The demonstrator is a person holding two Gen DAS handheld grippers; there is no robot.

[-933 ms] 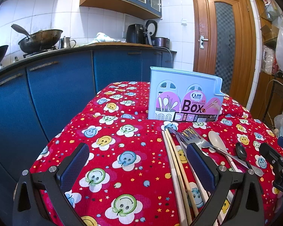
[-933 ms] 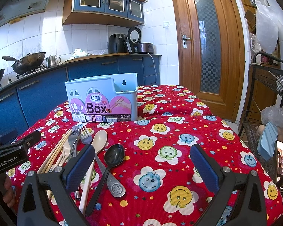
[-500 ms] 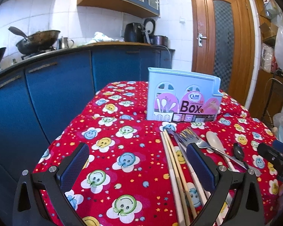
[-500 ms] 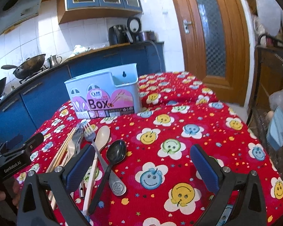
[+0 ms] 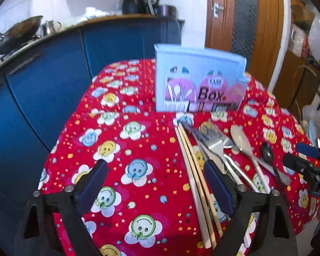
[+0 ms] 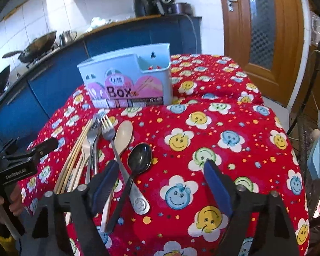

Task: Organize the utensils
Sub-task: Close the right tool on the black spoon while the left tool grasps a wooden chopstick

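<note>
A pale blue utensil box (image 5: 199,81) labelled "Box" stands upright at the far side of the table; it also shows in the right wrist view (image 6: 128,81). In front of it lie wooden chopsticks (image 5: 194,166), forks (image 6: 108,132), a beige spoon (image 6: 122,137) and a black spoon (image 6: 138,160). My left gripper (image 5: 157,183) is open and empty above the cloth, left of the chopsticks. My right gripper (image 6: 160,183) is open and empty, its left finger (image 6: 105,181) over the spoon handles.
A red smiley-flower tablecloth (image 6: 213,149) covers the table. Blue kitchen cabinets (image 5: 42,85) stand to the left and behind, with woks on the counter. A wooden door (image 6: 264,32) is at the back right. A metal rack (image 6: 309,128) stands right of the table.
Both grippers have risen and tilted down toward the table, so the box and utensils now sit lower and closer. Both stay open and empty.
</note>
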